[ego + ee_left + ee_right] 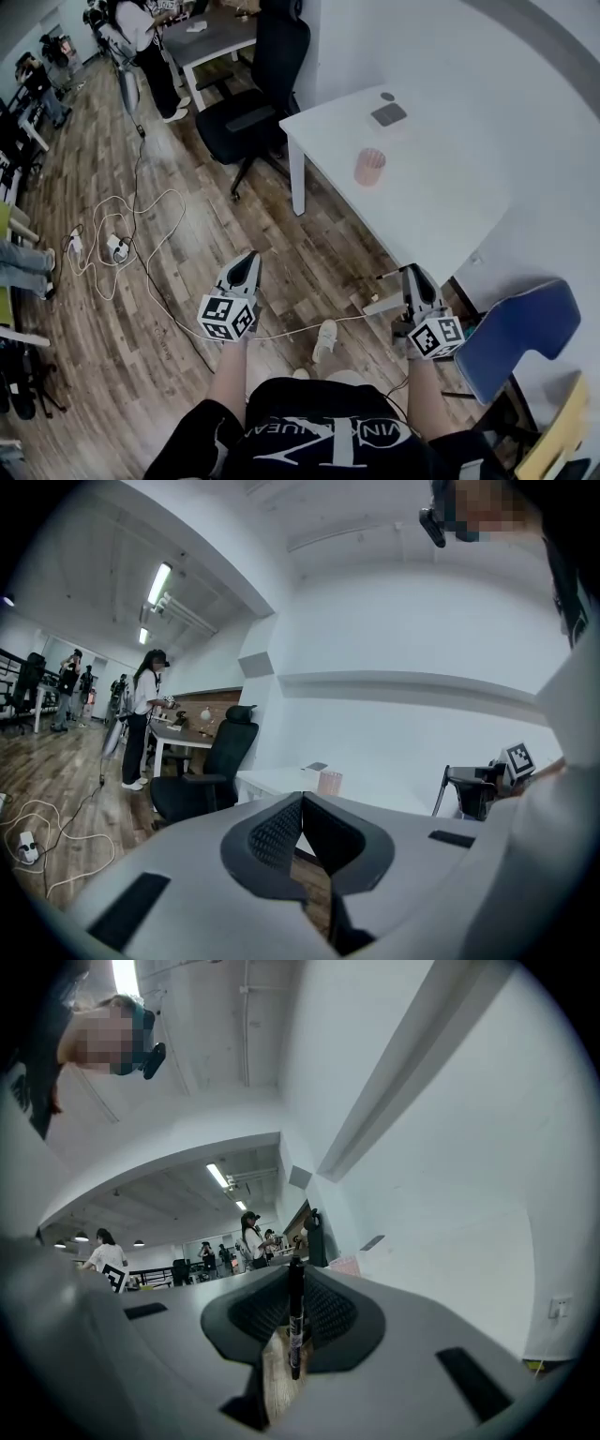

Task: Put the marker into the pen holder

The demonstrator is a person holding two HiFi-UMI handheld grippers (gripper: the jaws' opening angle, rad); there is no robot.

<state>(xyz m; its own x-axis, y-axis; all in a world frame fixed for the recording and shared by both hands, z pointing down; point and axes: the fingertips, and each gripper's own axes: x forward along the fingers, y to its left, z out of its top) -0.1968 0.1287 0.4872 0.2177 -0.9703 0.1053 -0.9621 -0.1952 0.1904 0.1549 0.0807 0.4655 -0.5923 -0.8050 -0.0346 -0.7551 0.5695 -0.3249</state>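
The person is holding both pairs of tongs out level over the wooden floor (187,319), short of the white bench (441,202). The right tongs (412,274) are gripping a black marker (294,1321). It is sitting crosswise between the pads, clamped around its middle, with both ends sticking out past them. From above, one thin end is poking out on the side toward the left tongs (250,259). Those are closed, their tips meeting, and nothing is lying between them.

The pen holder (369,167), a pinkish cup, is standing upright on the bench ahead of the right tongs, slightly over toward the left pair's side. It is well apart from the marker. Beyond the cup, farther from the tongs, a flat dark object (388,114) and a small dark round thing (387,96) are lying on the bench.

A black office chair (253,94) is standing ahead of the left tongs, just beside the bench's corner. A blue chair (525,328) is sitting close on the outer side of the right tongs. Out past the left tongs, white cables (141,220) are looping across the floor around a power strip (117,247). Another person (150,42) is standing far ahead, beyond the office chair. A white shoe (323,337) is showing on the floor between the two pairs of tongs.
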